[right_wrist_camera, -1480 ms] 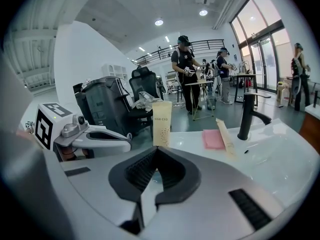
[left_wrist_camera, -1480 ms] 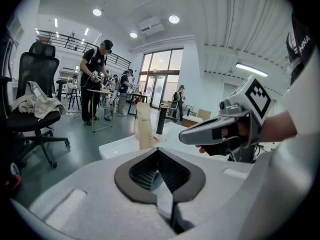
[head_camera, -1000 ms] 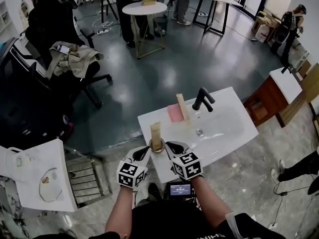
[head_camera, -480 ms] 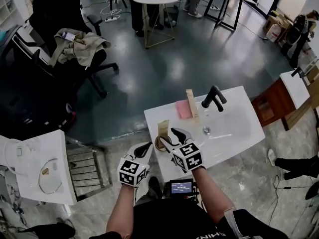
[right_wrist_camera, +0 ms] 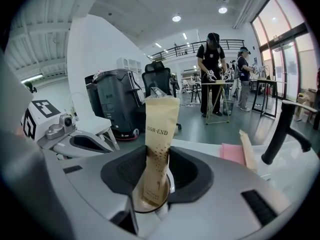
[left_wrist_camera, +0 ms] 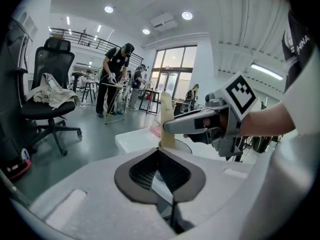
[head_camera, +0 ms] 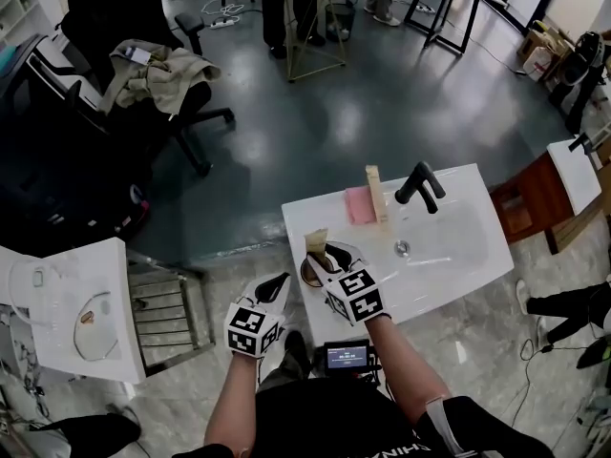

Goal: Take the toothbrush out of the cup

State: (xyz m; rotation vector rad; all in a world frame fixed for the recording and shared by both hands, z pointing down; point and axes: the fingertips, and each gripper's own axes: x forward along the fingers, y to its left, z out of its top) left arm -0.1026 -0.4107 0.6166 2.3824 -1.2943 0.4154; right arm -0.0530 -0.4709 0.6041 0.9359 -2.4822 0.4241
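Observation:
A tan paper toothbrush package (head_camera: 315, 240) stands upright in a round cup (head_camera: 307, 273) at the front left corner of the white sink top (head_camera: 458, 284). My right gripper (head_camera: 323, 253) straddles the package (right_wrist_camera: 161, 134) just above the cup (right_wrist_camera: 150, 206). Its jaws are closing, and both pads sit against the package's sides. My left gripper (head_camera: 277, 285) hangs off the sink's front left edge, short of the cup, with its fingertips together and nothing between them. In the left gripper view the package (left_wrist_camera: 167, 129) and cup (left_wrist_camera: 183, 147) show beyond my left gripper (left_wrist_camera: 165, 179).
A black faucet (head_camera: 417, 183), a drain (head_camera: 403, 248), a pink pad (head_camera: 360, 205) and a second tan package (head_camera: 376, 181) lie on the sink top. A white cabinet (head_camera: 67, 303) stands to the left. An office chair with clothes (head_camera: 158, 74) is behind.
My right gripper has swung from beside the cup onto the toothbrush package, and its jaws now flank it. The left gripper has drawn back a little from the cup.

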